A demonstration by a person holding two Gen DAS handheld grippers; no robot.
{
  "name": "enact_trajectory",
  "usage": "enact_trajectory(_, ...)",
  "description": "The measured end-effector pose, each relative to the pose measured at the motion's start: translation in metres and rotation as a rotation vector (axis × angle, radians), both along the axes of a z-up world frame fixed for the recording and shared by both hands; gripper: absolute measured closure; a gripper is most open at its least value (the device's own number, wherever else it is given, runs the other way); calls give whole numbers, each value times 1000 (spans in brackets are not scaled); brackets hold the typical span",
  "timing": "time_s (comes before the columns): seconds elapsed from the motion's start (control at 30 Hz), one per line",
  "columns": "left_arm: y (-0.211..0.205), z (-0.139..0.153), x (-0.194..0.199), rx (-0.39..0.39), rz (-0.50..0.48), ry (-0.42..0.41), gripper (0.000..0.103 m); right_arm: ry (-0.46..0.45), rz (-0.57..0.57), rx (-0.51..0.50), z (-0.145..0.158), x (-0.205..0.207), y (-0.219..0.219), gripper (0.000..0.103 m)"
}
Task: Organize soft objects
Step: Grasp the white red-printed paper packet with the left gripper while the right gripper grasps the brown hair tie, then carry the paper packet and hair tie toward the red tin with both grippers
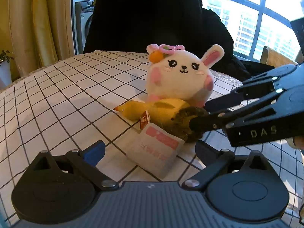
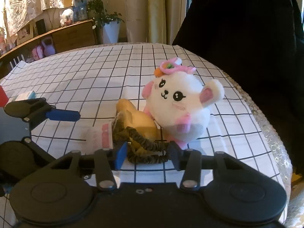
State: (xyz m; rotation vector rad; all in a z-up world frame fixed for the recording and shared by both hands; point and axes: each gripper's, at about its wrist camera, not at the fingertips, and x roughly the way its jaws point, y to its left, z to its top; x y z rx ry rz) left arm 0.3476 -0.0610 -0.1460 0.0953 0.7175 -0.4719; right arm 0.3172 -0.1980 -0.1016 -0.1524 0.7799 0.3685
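A white bunny plush (image 1: 180, 76) (image 2: 182, 110) with pink ears sits upright on the checked tablecloth (image 1: 57, 98). A yellow duck-like plush (image 1: 152, 110) (image 2: 138, 123) lies in front of it, with a white packet with a pink label (image 1: 157, 152) (image 2: 98, 136) resting against it. A dark scrunchie (image 1: 186, 117) (image 2: 148, 148) lies on the yellow plush's end. My right gripper (image 2: 147, 154) (image 1: 199, 115) comes in from the right, and its pads sit against both sides of the scrunchie. My left gripper (image 1: 151, 150) stands wide open just short of the packet; its blue-padded finger (image 2: 62, 115) shows in the right wrist view.
A person in black clothing (image 1: 152, 19) sits close behind the table. The round table's lace-covered edge (image 2: 269, 133) curves along the right. A small white and blue item (image 2: 26, 95) and something red (image 2: 2, 96) lie at the left. A cabinet (image 2: 72, 36) and a potted plant (image 2: 110, 24) stand beyond.
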Motion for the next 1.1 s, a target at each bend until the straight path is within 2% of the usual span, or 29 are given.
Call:
enact_trajectory(0.03,0,-1,2,-8,-6,2,6,1,2,-3,-1,1,1,63)
enact_trajectory(0.1,-1,-3,4,-9,-17,10,21,-3,2,-8,-2,1,2,63)
enact_trajectory(0.17,-1,-4,3,1,-25,2,28,-1,2,-8,-2,0,2,70)
enact_trajectory(0.33,2,-1,2,-24,-32,8,48,-4,-6,-5,-2,0,2,77)
enact_trajectory(0.47,1,1,-2,-12,-34,-2,52,-8,-19,7,-1,-1,2,83)
enact_trajectory(0.53,2,2,-3,-18,-26,1,59,-14,-29,13,1,-3,1,86)
enact_trajectory(0.73,5,5,-8,-38,3,30,60,-45,-56,37,8,-14,-5,96)
enact_trajectory(1.1,13,35,-32,-64,43,33,60,-90,-57,76,34,-46,-4,97)
